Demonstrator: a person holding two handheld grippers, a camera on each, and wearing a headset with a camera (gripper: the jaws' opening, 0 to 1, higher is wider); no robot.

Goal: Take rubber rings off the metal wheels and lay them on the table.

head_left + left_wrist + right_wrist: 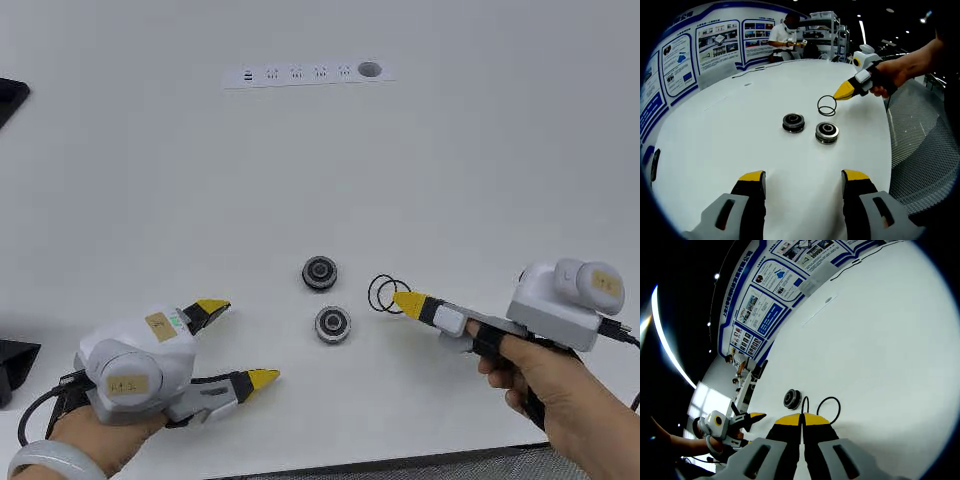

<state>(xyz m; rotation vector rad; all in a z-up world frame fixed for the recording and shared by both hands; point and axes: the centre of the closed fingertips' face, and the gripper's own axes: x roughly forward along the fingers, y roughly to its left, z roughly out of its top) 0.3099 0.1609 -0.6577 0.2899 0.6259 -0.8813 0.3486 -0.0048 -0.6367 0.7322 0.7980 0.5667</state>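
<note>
Beyond the wheels point(320, 272), a power strip point(308, 74) lies well apart.

White table point(150, 200); upper metal wheel point(319, 272) at frame centre; lower metal wheel point(333, 324) just below-right, apart; black rubber rings point(385, 293) right of both; white power strip point(300, 74) top centre.

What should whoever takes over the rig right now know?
The left gripper is open and empty, near the front edge of the table, apart from both wheels.
The right gripper has its jaws closed, tip at the rubber rings; whether it pinches one is unclear.
The far wheel and near wheel sit mid-table, the rings just right of them.
Done: two thin loops are off the wheels, on the table.
Left: the far wheel's rim looks darker and may carry a ring; check both.
</note>
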